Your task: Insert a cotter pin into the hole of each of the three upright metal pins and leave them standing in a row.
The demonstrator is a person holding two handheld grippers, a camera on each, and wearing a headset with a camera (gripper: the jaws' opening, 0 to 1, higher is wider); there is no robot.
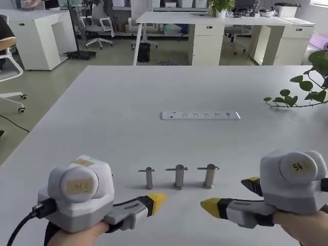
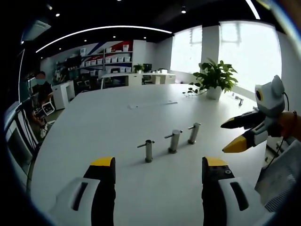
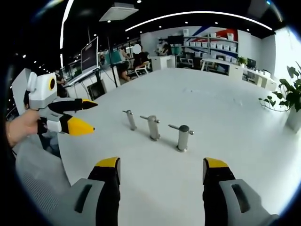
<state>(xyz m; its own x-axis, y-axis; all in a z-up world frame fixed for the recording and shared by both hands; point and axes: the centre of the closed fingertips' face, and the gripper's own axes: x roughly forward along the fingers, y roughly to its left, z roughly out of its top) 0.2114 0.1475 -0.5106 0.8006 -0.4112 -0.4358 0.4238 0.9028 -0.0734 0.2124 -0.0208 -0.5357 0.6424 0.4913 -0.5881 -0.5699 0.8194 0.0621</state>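
White workbench carries three metal pins, upright in a row at near centre. Each has a cotter pin through its head. Head view adds a power strip beyond the row. Left gripper view adds a potted plant at far right. Left gripper: hand-held at near left, level, pointing inward, jaws wide apart, nothing held. Right gripper: near right, level, pointing inward, jaws wide apart, empty, clear of the pins.

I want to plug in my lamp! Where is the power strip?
In the head view the white power strip lies mid-table, beyond the three metal pins, left of the plant's vine.
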